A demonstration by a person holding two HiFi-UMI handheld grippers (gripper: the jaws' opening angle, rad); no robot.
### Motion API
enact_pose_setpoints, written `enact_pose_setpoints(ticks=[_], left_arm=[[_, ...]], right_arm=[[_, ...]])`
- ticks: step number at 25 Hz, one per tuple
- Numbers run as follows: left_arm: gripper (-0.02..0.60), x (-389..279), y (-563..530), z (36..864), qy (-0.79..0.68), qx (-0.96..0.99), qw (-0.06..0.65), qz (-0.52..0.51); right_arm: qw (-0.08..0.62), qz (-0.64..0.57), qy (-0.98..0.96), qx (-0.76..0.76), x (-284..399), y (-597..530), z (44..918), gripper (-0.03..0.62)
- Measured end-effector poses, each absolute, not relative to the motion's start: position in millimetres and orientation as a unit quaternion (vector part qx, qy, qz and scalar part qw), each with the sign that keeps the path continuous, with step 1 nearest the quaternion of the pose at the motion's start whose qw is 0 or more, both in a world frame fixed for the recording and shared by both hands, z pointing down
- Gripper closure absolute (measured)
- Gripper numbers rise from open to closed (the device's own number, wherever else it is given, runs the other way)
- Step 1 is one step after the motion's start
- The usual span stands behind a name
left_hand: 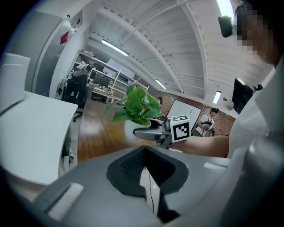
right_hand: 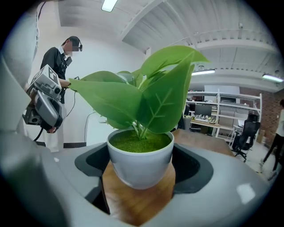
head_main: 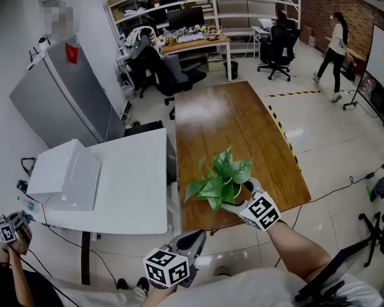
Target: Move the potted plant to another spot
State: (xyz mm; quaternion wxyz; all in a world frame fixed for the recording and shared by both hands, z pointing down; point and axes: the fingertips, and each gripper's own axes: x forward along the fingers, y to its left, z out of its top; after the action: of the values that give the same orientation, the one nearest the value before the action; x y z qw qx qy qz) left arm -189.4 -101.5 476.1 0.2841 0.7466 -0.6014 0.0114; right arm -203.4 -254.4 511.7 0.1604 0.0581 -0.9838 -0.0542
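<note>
Wooden table (head_main: 228, 132), white desk (head_main: 132, 180)

My right gripper (right_hand: 141, 170) is grey with black pads (right_hand: 91, 162); its cube (head_main: 262, 211) is patterned black and white. Between its jaws: a white pot (right_hand: 140, 166), bright green leaves (right_hand: 146, 95). Beneath it, a brown wood-grain table (right_hand: 133, 206).

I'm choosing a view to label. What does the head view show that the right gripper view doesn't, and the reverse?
Head view only: the white table and the left gripper. Right gripper view only: the green moss under the leaves and a ceiling light. Both: the potted plant between the jaws of the right gripper, over the wooden table.
</note>
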Motion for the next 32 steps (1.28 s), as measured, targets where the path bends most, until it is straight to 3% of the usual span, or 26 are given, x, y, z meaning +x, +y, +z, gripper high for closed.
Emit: enact_pose_setpoints(ticks=[32], left_arm=[[0.583,-122,-150,498,-0.505,0.812,0.287,0.058]], right_arm=[[0.163,-0.021,-0.961,0.221,-71,-331,532,0.154]])
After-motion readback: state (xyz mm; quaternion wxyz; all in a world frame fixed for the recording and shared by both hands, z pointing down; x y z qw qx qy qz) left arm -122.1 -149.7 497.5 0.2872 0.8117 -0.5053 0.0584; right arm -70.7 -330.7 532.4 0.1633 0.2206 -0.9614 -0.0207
